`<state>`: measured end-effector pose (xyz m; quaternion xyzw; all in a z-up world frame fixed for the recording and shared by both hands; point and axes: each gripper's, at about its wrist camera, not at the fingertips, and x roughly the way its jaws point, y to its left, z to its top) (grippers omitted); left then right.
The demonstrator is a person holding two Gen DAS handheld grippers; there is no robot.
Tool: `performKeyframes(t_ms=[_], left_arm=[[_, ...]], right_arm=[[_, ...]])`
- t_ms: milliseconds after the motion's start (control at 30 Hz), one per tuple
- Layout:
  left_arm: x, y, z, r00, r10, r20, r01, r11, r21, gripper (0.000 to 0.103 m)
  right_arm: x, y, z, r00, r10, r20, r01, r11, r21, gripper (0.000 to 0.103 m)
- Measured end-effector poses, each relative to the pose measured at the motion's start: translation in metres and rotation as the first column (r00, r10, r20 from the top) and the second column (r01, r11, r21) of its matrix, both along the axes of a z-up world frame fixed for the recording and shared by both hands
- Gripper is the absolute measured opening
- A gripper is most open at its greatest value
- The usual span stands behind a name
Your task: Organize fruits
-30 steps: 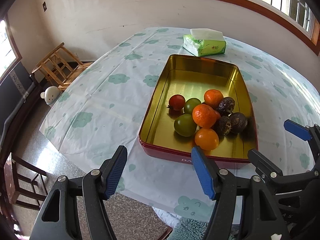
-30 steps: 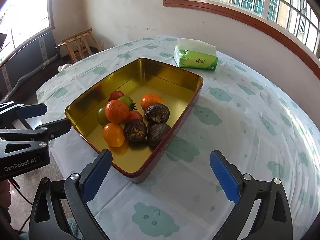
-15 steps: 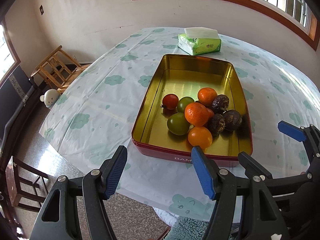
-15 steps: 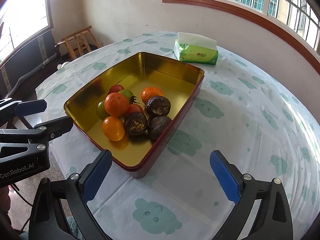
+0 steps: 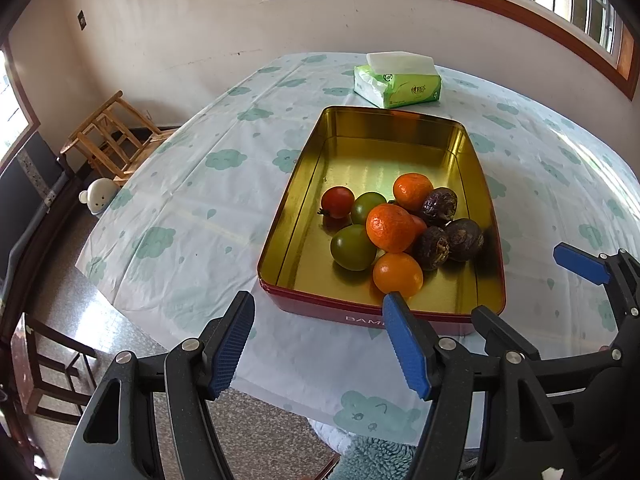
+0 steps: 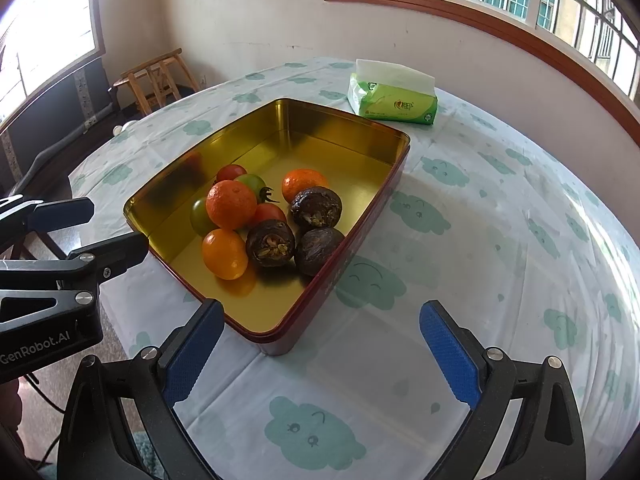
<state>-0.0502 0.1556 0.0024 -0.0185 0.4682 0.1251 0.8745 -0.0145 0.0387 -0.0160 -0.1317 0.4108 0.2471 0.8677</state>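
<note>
Jaws spread wide on the left gripper (image 5: 318, 344), nothing between the blue pads, hovering just short of the near wall of the gold tin (image 5: 298, 184) on the tabletop (image 5: 192, 184). All fruit heaped in the tin's near half: red tomato (image 5: 337, 201) at the left edge of the pile, green tomato (image 5: 353, 247) in front, three mandarins (image 5: 390, 227) through the middle, three dark wrinkled fruits (image 5: 464, 239) to the right. Far half of the tin bare. Tissue pack (image 5: 398, 85) beyond it.

Over to the right wrist view: jaws equally wide on the right gripper (image 6: 322, 350), empty, poised over the tin's near corner. Same pile, dark fruits (image 6: 270, 243) closest. Second red tomato (image 6: 269, 214) half buried under the top mandarin (image 6: 231, 204).

Could be a heap awaiting sorting by kind, could be fruit gathered and done; no telling from this. If sorting, best to take from the pile's edge, squeeze gently on the tomatoes, and avoid nudging the perched mandarin loose.
</note>
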Motion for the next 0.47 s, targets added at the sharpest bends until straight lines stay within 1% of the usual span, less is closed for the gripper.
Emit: performKeyframes(t_ms=[367,400,433,467], left_arm=[[0.0017,0.0033,-0.0022,1.000,0.003,-0.006,-0.003,1.000,-0.028,0.064],[0.0016,0.0033,-0.0022,1.000,0.001,-0.007,-0.001,1.000,-0.028,0.065],[0.0017,0.0035,-0.0027,1.000,-0.002,-0.009,0.002,1.000,-0.031,0.070],[0.0018,0.0040,-0.0026,1.000,-0.001,-0.008,0.001,0.999,-0.032,0.073]], right_arm=[[0.0014,-0.0007,-0.0006,1.000,-0.007,0.000,0.007,1.000,-0.010,0.098],[0.0013,-0.0005,-0.0006,1.000,-0.010,0.000,0.010,1.000,-0.010,0.098],[0.0013,-0.0003,-0.0004,1.000,-0.010,0.003,0.010,1.000,-0.012,0.098],[0.0014,-0.0004,-0.0003,1.000,-0.011,0.005,0.011,1.000,-0.015,0.098]])
